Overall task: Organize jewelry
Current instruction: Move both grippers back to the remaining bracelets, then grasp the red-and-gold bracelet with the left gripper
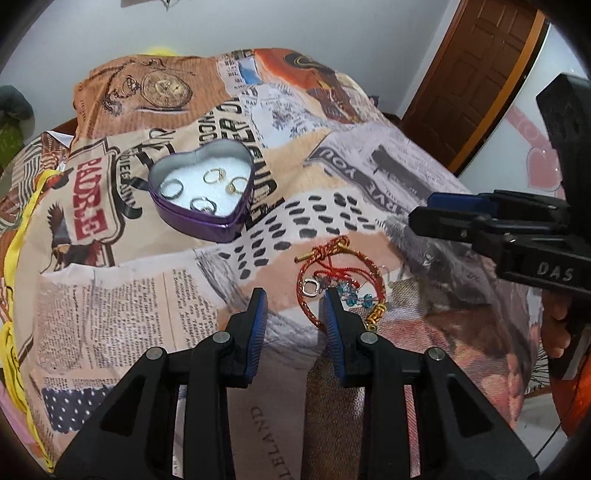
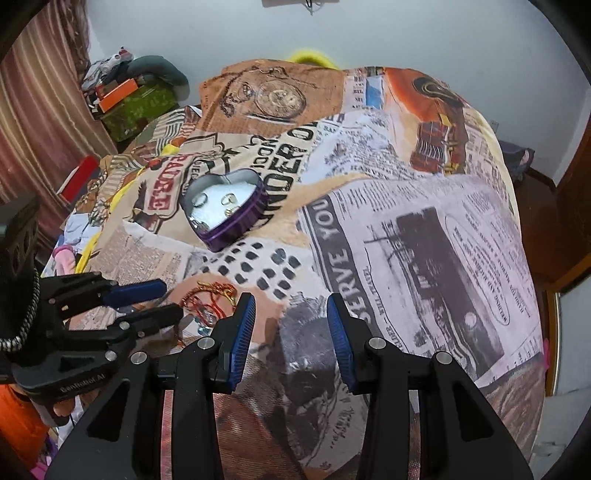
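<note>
Hovering over bed (image 1: pixel 129 295) | left gripper (image 1: pixel 295 306) jaws spread beside bracelets (image 1: pixel 343 273) | right gripper (image 2: pixel 291 314) jaws spread, empty | rings in heart tin (image 1: pixel 192 221)

A big bed cover (image 1: pixel 147 295) with old newspaper print is spread over everything. A pocket watch (image 2: pixel 280 98) and an eagle (image 1: pixel 61 229) are printed on it (both just pictures). A brown wooden door (image 1: pixel 476 74) is seen at the right, set in a white wall (image 2: pixel 406 33). A striped curtain (image 2: pixel 40 110) is hung at the left. A green box (image 2: pixel 136 107) is piled with clothes near it. Some yellow cloth (image 1: pixel 14 236) is tucked along the cover's edge.
</note>
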Available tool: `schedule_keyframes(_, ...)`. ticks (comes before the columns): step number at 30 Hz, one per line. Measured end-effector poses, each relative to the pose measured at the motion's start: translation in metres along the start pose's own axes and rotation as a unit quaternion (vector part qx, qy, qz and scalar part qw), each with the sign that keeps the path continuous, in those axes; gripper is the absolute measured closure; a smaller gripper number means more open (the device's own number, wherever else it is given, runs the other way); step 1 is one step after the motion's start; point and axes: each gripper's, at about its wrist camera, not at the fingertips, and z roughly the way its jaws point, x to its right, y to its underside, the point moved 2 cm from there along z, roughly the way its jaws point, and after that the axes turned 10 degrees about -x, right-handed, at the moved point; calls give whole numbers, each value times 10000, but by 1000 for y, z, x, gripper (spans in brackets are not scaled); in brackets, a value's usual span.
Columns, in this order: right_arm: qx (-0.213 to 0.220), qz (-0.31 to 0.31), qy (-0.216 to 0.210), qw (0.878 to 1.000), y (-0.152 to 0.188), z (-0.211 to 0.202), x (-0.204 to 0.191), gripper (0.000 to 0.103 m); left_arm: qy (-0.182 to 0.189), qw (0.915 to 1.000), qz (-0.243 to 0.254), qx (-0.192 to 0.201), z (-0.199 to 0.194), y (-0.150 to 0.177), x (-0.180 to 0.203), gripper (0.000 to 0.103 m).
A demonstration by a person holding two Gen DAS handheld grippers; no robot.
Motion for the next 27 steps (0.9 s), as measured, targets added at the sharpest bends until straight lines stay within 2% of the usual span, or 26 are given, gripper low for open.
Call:
schedule_keyframes(7, -25, 69, -94, 9999, 4, 2, 6, 66, -2, 9998, -182, 8, 8, 0, 1, 73)
schedule_keyframes(9, -16, 63, -101, 9999, 5, 2, 6, 66, -97, 9998, -141, 29, 9, 1, 2, 76)
schedule_keyframes(11, -13, 66, -124, 9999, 5, 3, 6, 66, -189, 9997, -103, 65, 8, 2, 3, 87)
schedule_keyframes(15, -14, 84, -166, 9998, 7, 4, 6, 66, -352, 9993, -24, 108, 6, 3, 5, 95)
schedule_keyframes(19, 0, 94, -151, 9998, 9, 2, 8, 66, -378, 9991, 0, 176, 0, 1, 4, 96)
schedule_keyframes(21, 6, 108, -150, 9998, 9, 1, 9, 66, -279, 9992, 7, 268, -8, 1, 5, 96)
schedule_keyframes(27, 27, 153, -148, 9998, 10, -2, 11, 66, -380, 9964, 264, 707, -38, 0, 21, 96)
